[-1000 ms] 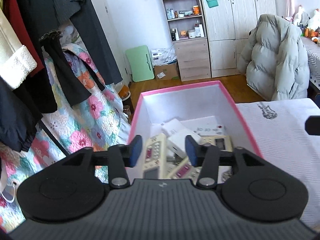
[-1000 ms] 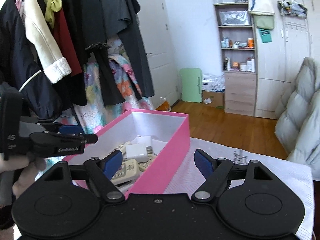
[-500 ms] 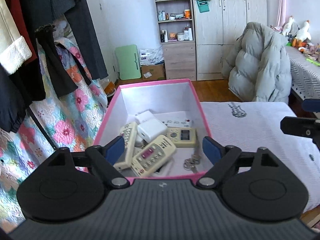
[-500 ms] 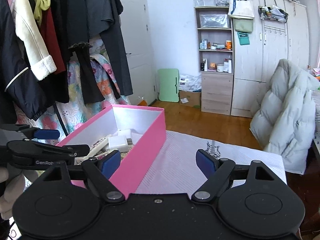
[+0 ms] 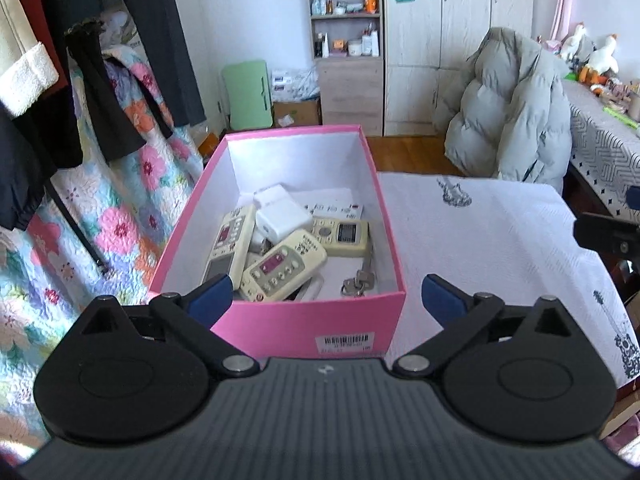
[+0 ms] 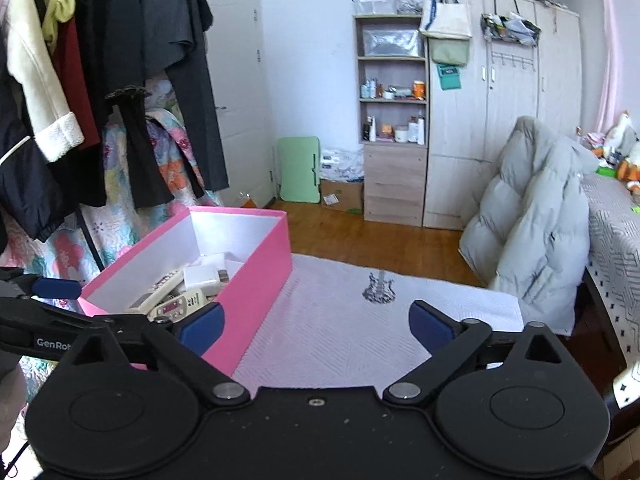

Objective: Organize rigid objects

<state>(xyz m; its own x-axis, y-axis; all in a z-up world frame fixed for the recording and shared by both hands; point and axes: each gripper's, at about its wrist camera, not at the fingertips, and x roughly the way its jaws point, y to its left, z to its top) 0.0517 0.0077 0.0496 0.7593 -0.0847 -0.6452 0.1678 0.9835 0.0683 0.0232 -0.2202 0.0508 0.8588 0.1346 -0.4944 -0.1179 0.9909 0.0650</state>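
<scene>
Remote controls, cream plastic with grey buttons [image 5: 280, 268], are lying heaped inside an open rectangular pink cardboard box with a white interior [image 5: 304, 320], which is sitting on the left part of a table covered by a white cloth printed with small guitar motifs [image 5: 500, 240]. 3 remotes are showing: 1 long one [image 5: 230, 244] is leaning along the left wall, 1 is lying diagonally at the centre, and 1 with a small screen [image 5: 340, 234] is resting toward the right wall. 2 white rectangular chargers [image 5: 282, 218] are sitting on top of them toward the far end, and a bunch of metal keys [image 5: 358, 282] is lying on the box floor in the near right corner. A white barcode label [image 5: 346, 344] is showing on the near pink end.

Left gripper [image 5: 326, 300], black with blue pads, is hovering just short of the near end of the box; its jaws have just been opening, are standing wide, and nothing is between them. Right gripper [image 6: 316, 326] is hovering over the bare cloth beside the box's right wall [image 6: 260, 280]; its jaws have likewise just been opening wide and are holding nothing.

Beyond the table, dark garments are hanging on a rack [image 6: 120, 80], and a grey puffer jacket [image 6: 532, 208] is draped over a chair.
</scene>
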